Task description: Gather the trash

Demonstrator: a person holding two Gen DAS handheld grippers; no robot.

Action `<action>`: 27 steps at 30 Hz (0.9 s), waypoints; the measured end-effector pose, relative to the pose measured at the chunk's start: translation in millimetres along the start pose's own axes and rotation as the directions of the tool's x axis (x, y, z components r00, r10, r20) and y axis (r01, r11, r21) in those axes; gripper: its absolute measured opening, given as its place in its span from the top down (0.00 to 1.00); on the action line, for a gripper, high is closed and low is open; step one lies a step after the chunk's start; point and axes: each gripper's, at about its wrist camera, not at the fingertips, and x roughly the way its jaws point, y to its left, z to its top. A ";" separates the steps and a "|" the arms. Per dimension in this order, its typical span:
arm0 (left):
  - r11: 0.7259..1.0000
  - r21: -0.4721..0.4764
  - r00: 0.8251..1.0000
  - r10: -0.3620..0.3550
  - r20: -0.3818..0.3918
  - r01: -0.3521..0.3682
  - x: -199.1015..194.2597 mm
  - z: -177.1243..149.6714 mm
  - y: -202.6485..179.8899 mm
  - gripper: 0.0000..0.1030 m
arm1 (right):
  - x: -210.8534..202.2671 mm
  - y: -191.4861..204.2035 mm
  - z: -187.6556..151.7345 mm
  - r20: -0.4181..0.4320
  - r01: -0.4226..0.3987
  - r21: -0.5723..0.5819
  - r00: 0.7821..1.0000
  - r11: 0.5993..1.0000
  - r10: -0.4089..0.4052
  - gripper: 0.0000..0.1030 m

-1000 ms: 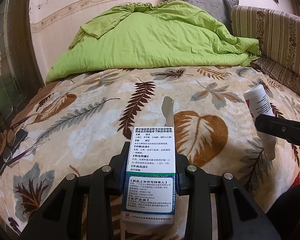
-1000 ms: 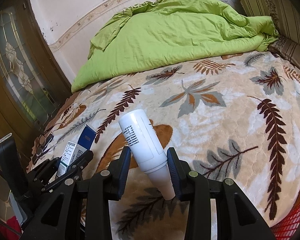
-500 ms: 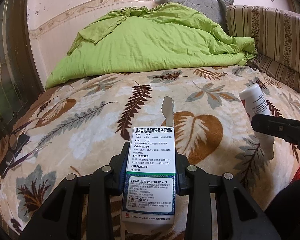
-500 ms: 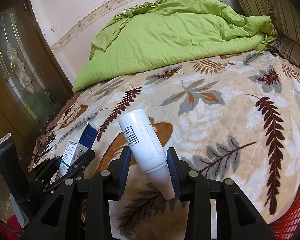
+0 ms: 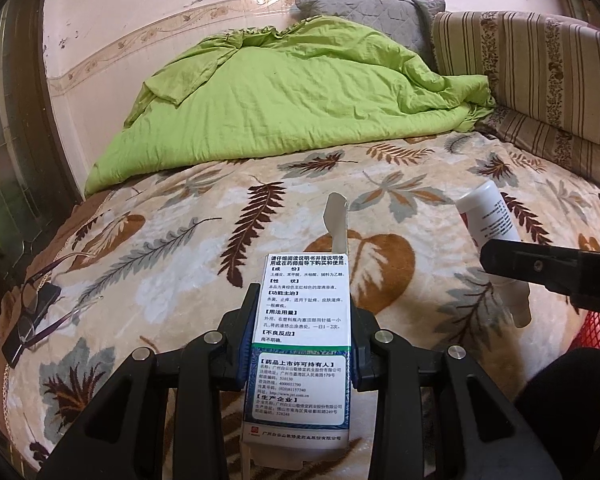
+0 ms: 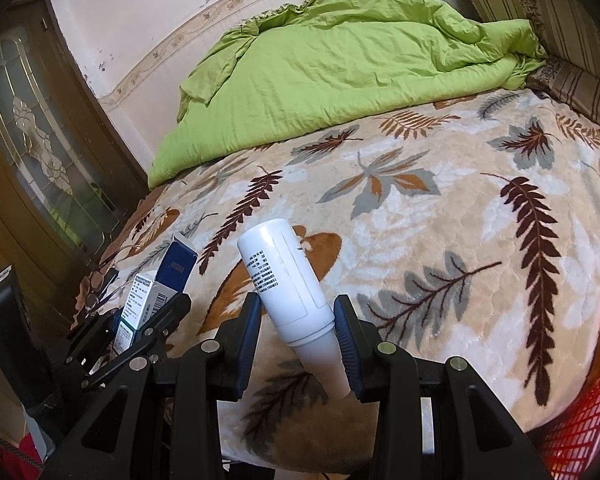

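My left hand-held gripper (image 5: 302,344) clamps the light, crushable box (image 5: 300,344) mid-body; my right hand-held gripper (image 6: 296,340) pinches the slick bottle (image 6: 286,280) near its neck.

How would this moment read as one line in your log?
left gripper: shut on medicine box | right gripper: shut on white bottle | red basket: lower right

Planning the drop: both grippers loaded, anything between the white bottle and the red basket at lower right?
Nothing visible. The right gripper holds the white bottle over the bed's edge, and the red basket sits just right and below, with only the leaf-print blanket between. The basket's inside is mostly out of frame.
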 end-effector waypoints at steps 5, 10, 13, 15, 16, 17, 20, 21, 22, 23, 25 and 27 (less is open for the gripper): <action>1.000 -0.004 1.000 -0.005 -0.003 0.005 -4.2 1.0 -1.3 0.67 | -9.1 -1.4 -2.2 0.002 0.004 0.006 1.000 1.000 -0.004 0.61; 1.000 -0.003 1.000 -0.012 -0.006 0.012 -6.9 1.0 -2.7 0.67 | -14.8 -4.0 -0.8 0.003 -0.006 0.033 1.000 0.999 0.005 0.61; 1.000 0.000 1.000 -0.015 -0.015 0.015 -9.2 0.8 -5.6 0.67 | -17.4 -4.4 0.3 -0.004 -0.023 0.054 1.000 0.998 0.024 0.61; 1.000 -0.002 1.000 -0.024 -0.019 0.024 -11.6 1.4 -6.9 0.67 | -20.0 -2.4 1.2 -0.002 -0.028 0.054 1.000 0.998 0.028 0.61; 1.000 -0.001 0.999 -0.028 -0.021 0.028 -13.1 1.8 -8.1 0.67 | -22.0 -1.1 1.8 0.002 -0.028 0.051 1.000 0.998 0.028 0.61; 1.000 -0.001 0.999 -0.031 -0.021 0.031 -14.6 1.9 -9.9 0.67 | -24.5 0.6 2.5 0.006 -0.029 0.046 1.000 0.999 0.029 0.61; 0.999 -0.004 0.999 -0.051 -0.018 0.051 -19.5 4.5 -13.1 0.67 | -33.4 3.4 4.2 0.017 -0.035 0.042 0.999 0.999 0.034 0.61; 0.998 -0.003 0.998 -0.059 -0.016 0.059 -21.1 5.2 -14.3 0.67 | -35.8 3.6 4.4 0.019 -0.037 0.043 0.999 0.998 0.036 0.61; 0.998 -0.005 0.997 -0.069 -0.016 0.069 -22.9 6.2 -15.3 0.67 | -37.9 3.4 4.6 0.020 -0.039 0.045 0.999 0.998 0.038 0.61; 0.997 -0.007 0.997 -0.075 -0.016 0.075 -24.0 6.4 -16.5 0.67 | -39.7 3.2 4.8 0.021 -0.040 0.048 0.999 0.998 0.039 0.61; 0.996 -0.011 0.996 -0.092 -0.020 0.092 -26.6 7.9 -19.0 0.67 | -43.7 2.4 4.5 0.024 -0.041 0.052 0.999 0.998 0.040 0.61; 0.995 -0.014 0.995 -0.101 -0.022 0.100 -28.6 9.2 -22.3 0.67 | -47.4 1.1 4.5 0.028 -0.038 0.054 0.999 0.998 0.036 0.61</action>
